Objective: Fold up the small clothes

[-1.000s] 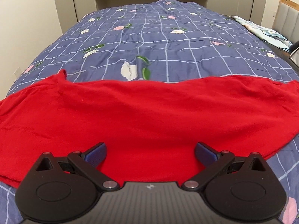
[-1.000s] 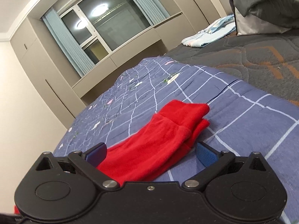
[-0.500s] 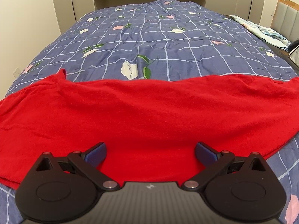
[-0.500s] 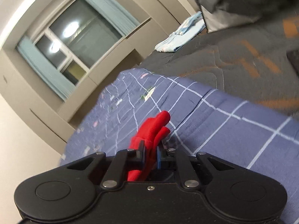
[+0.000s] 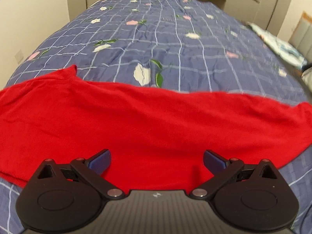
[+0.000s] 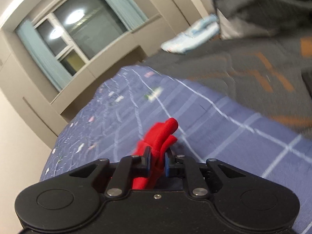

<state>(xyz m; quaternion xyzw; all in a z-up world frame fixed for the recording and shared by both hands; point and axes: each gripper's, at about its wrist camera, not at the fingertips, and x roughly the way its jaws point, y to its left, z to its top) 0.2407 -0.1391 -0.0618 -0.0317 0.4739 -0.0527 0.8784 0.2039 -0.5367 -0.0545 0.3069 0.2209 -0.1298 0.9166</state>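
A red garment (image 5: 148, 120) lies spread across the blue checked floral bedspread (image 5: 175, 44), wide from left to right. My left gripper (image 5: 157, 160) is open, its blue-padded fingers hovering over the garment's near edge, holding nothing. In the right wrist view, my right gripper (image 6: 157, 162) is shut on a bunched end of the red garment (image 6: 161, 132), which sticks out past the fingertips, lifted above the bedspread (image 6: 124, 117).
A light blue patterned cloth (image 5: 280, 46) lies at the bed's far right; it also shows in the right wrist view (image 6: 193, 37). A dark grey quilt (image 6: 263, 74) with orange marks and a grey pillow (image 6: 259, 11) lie to the right. A window (image 6: 78, 29) and cabinets stand beyond.
My right gripper closed on the garment's end and lifted it, tilting the view. The garment's right side has shifted in the left wrist view. My left gripper stayed open.
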